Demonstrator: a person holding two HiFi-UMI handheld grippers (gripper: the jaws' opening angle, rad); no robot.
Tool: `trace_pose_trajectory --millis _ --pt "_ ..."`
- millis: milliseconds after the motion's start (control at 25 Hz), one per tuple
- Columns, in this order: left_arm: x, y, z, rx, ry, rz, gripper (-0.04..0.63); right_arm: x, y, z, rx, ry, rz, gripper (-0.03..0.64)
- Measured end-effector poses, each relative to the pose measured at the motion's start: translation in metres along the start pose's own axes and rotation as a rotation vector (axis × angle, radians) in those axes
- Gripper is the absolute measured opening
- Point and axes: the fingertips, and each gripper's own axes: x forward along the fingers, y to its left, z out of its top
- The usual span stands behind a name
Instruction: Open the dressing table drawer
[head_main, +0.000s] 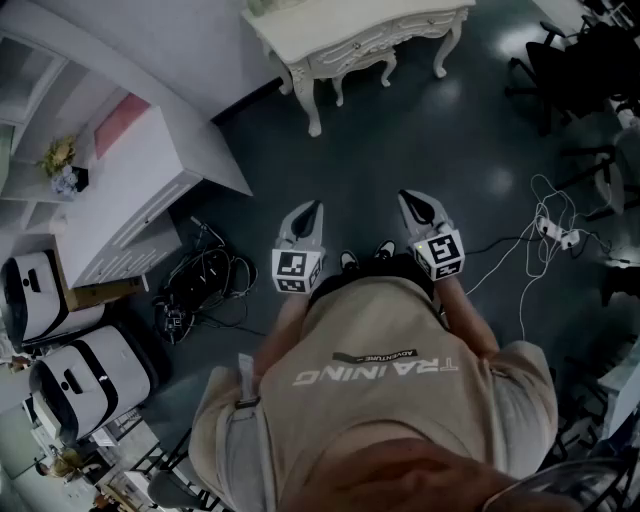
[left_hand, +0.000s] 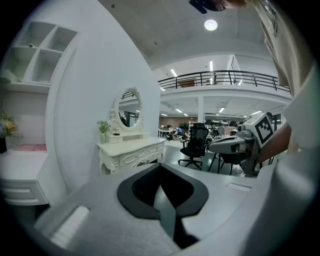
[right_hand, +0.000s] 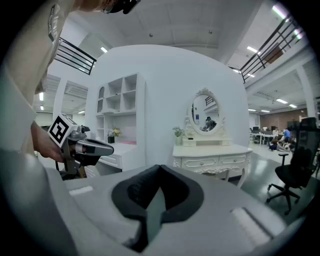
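Note:
The white dressing table (head_main: 350, 40) stands across the dark floor, well ahead of me, with its drawers closed. It appears in the left gripper view (left_hand: 132, 152) with an oval mirror (left_hand: 128, 110) on top. In the right gripper view the dressing table (right_hand: 212, 160) shows two drawer fronts (right_hand: 202, 162) with small knobs. My left gripper (head_main: 312, 207) and right gripper (head_main: 408, 197) are held side by side in front of my body, both shut and empty, pointing toward the table and far from it. The jaws meet at their tips in both gripper views, the left gripper (left_hand: 161, 167) and the right gripper (right_hand: 160, 167).
A white desk with shelves (head_main: 120, 190) stands at the left, with tangled cables (head_main: 205, 280) on the floor beside it. A power strip and cord (head_main: 550, 228) lie at the right. Black office chairs (head_main: 580, 60) stand at the far right. White cases (head_main: 60, 330) sit at the lower left.

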Motion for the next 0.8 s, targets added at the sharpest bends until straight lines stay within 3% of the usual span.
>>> trace_pose_trajectory --millis 280,400,520,800 --pt "0.000 0.000 0.025 0.030 -0.042 -0.014 0.008 -0.006 0.008 0.008 0.004 -0.010 -0.022 0.003" --pt "0.011 0.000 0.018 0.049 -0.036 -0.031 0.008 0.000 0.005 0.007 -0.010 -0.001 -0.020 0.003" --pt "0.023 0.001 0.008 0.018 -0.007 -0.031 0.008 0.007 0.003 0.006 -0.028 0.008 0.007 0.003" --pt "0.057 0.004 0.031 0.014 0.019 -0.010 0.008 0.029 -0.041 0.012 0.002 0.013 0.028 0.003"
